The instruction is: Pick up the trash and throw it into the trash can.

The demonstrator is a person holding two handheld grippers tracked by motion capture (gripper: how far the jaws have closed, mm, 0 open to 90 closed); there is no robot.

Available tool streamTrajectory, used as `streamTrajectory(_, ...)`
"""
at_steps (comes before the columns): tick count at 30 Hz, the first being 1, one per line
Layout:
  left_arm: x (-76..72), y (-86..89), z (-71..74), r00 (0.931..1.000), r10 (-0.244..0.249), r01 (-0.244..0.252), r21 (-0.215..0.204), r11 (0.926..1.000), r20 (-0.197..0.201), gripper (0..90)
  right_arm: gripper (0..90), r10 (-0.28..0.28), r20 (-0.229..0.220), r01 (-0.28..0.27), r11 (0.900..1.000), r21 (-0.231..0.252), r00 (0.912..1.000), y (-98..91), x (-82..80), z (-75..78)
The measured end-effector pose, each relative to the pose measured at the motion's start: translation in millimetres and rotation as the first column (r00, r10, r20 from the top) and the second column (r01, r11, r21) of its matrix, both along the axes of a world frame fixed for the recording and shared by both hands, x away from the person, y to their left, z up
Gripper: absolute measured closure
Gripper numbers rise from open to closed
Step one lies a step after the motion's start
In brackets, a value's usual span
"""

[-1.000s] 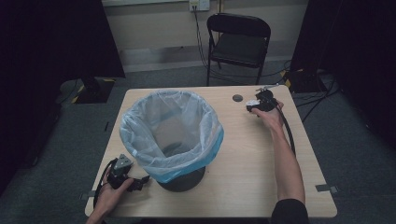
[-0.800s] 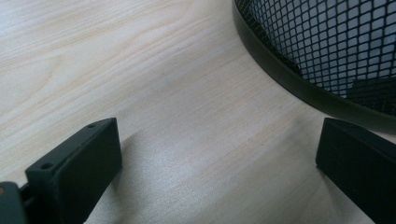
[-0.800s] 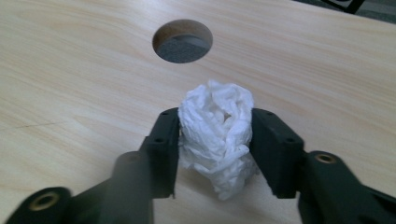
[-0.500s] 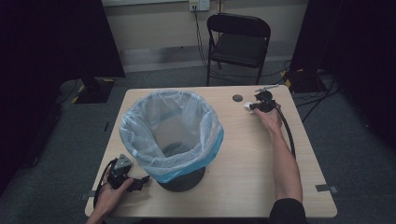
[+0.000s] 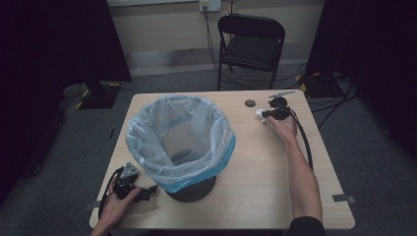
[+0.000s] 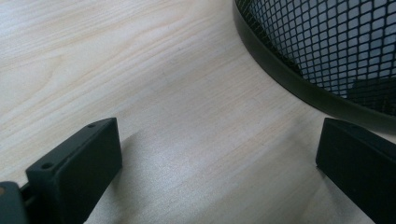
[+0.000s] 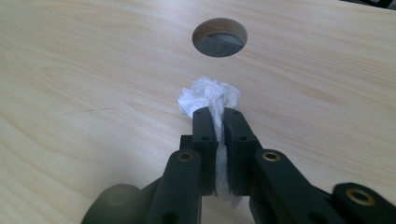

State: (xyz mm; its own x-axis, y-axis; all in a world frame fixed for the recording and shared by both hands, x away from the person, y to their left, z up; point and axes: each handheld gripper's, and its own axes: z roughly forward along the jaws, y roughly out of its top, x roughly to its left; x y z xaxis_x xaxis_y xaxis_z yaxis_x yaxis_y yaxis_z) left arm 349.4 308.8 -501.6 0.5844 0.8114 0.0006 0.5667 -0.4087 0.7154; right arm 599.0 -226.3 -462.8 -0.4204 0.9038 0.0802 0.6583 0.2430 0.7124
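Crumpled tissue (image 7: 208,99) pinched between right gripper (image 7: 219,116) fingers (image 7: 204,135).

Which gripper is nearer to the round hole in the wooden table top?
The right. The right gripper, shut on a crumpled white tissue, is just beside the round hole. The left gripper rests at the table's near left corner, beyond the black mesh bin.
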Motion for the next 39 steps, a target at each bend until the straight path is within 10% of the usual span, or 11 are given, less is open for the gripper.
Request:
streamTrajectory(22,0.2,-0.1,0.3,1.0000,0.001,-0.001,0.004,1.0000,-0.002,0.0,85.7,0.048,0.087,-0.055,0.9952,0.081,0.9950,12.3,-70.7,49.0)
streamTrajectory(39,0.2,-0.2,0.3,1.0000,0.002,-0.002,0.003,1.0000,-0.002,0.0,85.6,0.135,0.210,-0.172,0.9711,0.166,0.9682,28.6,-116.6,92.0)
